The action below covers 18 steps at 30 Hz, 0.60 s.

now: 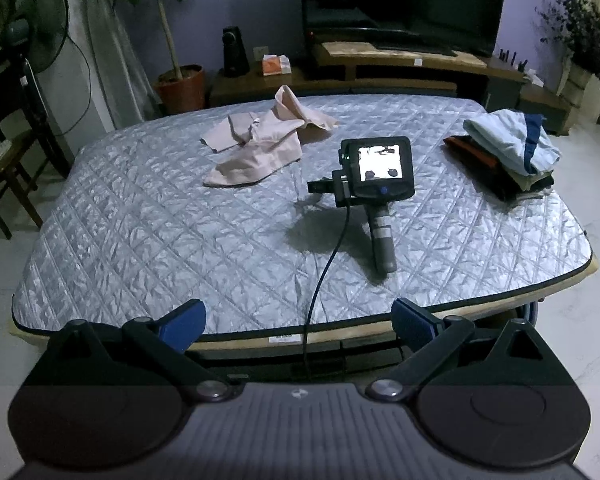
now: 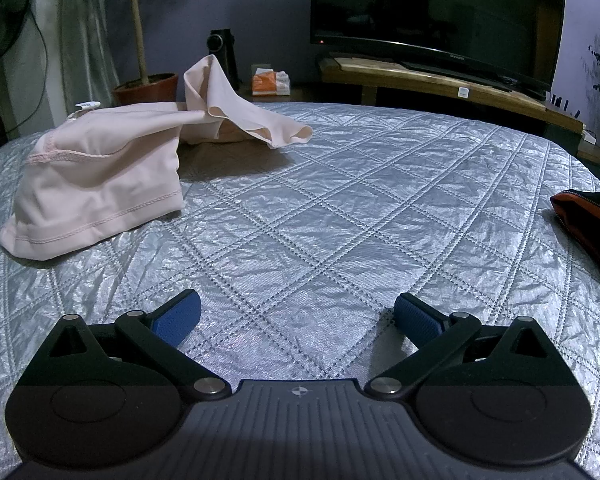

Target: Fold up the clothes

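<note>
A crumpled pale pink garment (image 1: 260, 142) lies unfolded on the far left part of a silver quilted table (image 1: 140, 240). It also shows in the right wrist view (image 2: 100, 176), ahead and to the left. My left gripper (image 1: 298, 320) is open and empty, held off the near table edge. My right gripper (image 2: 298, 316) is open and empty and lies on the table near its middle; seen from the left wrist view, its body (image 1: 376, 172) rests on the cover with its handle toward me. A stack of folded clothes (image 1: 504, 152) sits at the right.
A cable (image 1: 320, 280) runs from the right gripper's body over the near table edge. Behind the table are a TV (image 2: 436, 16) on a wooden stand, a potted plant (image 1: 180, 84), a speaker and a tissue box. A fan (image 1: 32, 28) and a chair stand at the left.
</note>
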Motion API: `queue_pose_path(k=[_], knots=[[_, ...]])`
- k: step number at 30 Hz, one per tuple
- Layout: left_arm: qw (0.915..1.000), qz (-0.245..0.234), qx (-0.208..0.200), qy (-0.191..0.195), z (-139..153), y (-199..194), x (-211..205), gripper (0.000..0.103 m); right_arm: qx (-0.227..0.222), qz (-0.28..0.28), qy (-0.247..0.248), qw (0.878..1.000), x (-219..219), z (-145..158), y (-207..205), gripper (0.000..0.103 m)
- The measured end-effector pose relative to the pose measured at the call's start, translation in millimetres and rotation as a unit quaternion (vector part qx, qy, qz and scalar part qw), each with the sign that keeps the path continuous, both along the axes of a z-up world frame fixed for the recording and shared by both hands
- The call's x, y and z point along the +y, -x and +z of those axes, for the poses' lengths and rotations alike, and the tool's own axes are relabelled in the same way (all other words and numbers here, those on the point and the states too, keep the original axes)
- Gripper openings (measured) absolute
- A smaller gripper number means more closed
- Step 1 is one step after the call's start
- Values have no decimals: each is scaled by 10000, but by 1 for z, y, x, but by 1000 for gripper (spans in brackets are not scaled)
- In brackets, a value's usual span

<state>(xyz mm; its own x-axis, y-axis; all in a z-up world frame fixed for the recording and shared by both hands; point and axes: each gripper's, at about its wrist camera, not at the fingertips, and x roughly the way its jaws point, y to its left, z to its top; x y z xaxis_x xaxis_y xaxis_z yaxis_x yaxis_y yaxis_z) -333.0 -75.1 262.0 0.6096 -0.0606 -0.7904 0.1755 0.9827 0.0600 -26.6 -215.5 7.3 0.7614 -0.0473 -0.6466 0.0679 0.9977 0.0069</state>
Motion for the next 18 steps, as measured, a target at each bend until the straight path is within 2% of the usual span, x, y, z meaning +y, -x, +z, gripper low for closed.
queue_pose_path(k=[18], knots=[[9998,-70,87,-137,-5,7,-6,99,1,-1,-1,10000,0,0,0,103]])
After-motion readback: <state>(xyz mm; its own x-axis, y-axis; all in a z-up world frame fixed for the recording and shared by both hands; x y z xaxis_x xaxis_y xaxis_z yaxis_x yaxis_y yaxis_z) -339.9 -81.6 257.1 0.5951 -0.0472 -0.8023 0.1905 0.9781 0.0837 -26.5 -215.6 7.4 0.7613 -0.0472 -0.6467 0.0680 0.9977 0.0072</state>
